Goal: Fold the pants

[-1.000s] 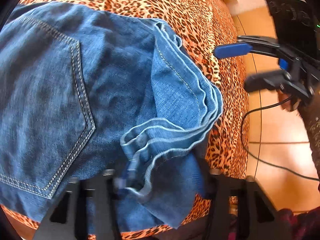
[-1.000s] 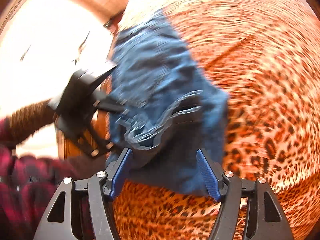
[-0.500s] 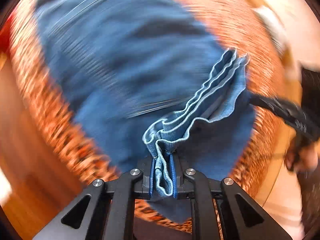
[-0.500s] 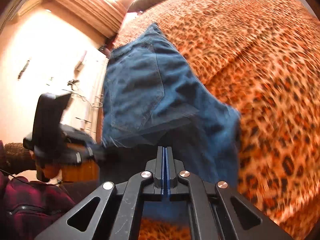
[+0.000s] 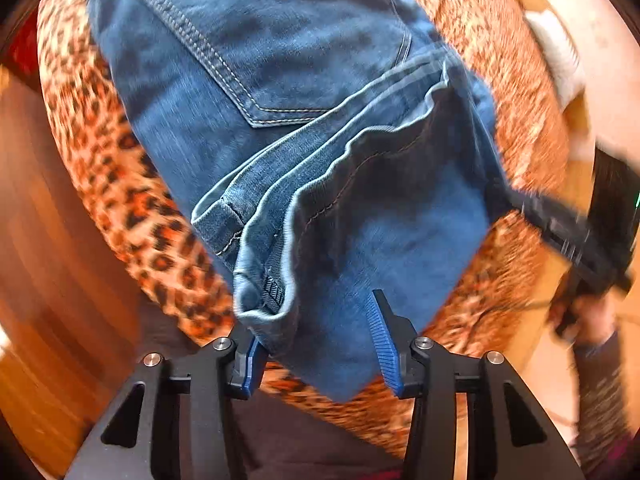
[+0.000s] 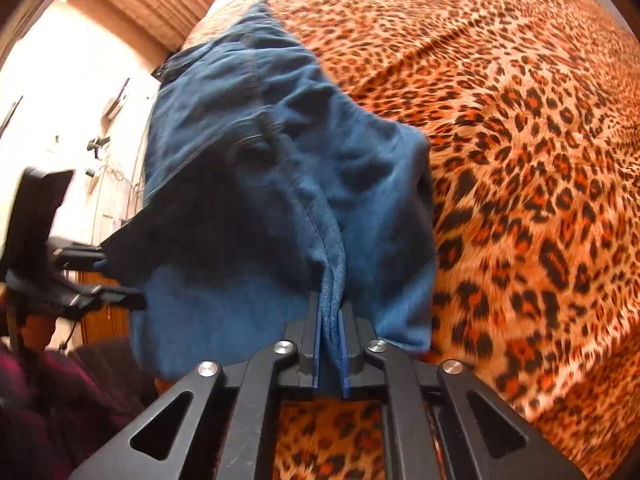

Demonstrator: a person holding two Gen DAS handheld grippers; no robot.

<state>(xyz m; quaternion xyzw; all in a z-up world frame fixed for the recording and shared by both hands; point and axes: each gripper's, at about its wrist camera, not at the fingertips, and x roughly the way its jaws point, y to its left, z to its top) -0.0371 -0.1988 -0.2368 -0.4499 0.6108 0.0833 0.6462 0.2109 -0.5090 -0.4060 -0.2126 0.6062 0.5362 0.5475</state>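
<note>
A leopard-print bedspread [image 6: 520, 160] covers the bed, with a wooden floor [image 5: 48, 280] beside it.

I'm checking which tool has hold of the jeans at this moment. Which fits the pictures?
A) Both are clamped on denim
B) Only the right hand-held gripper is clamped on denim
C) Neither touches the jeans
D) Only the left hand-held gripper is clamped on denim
B: the right hand-held gripper pinches a fold of the jeans, while the left hand-held gripper has just been opening, its pads apart around the hems.

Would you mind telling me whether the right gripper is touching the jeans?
Touching. The right wrist view shows the right gripper shut, its blue pads pinching a bunched fold of the jeans between them.
</note>
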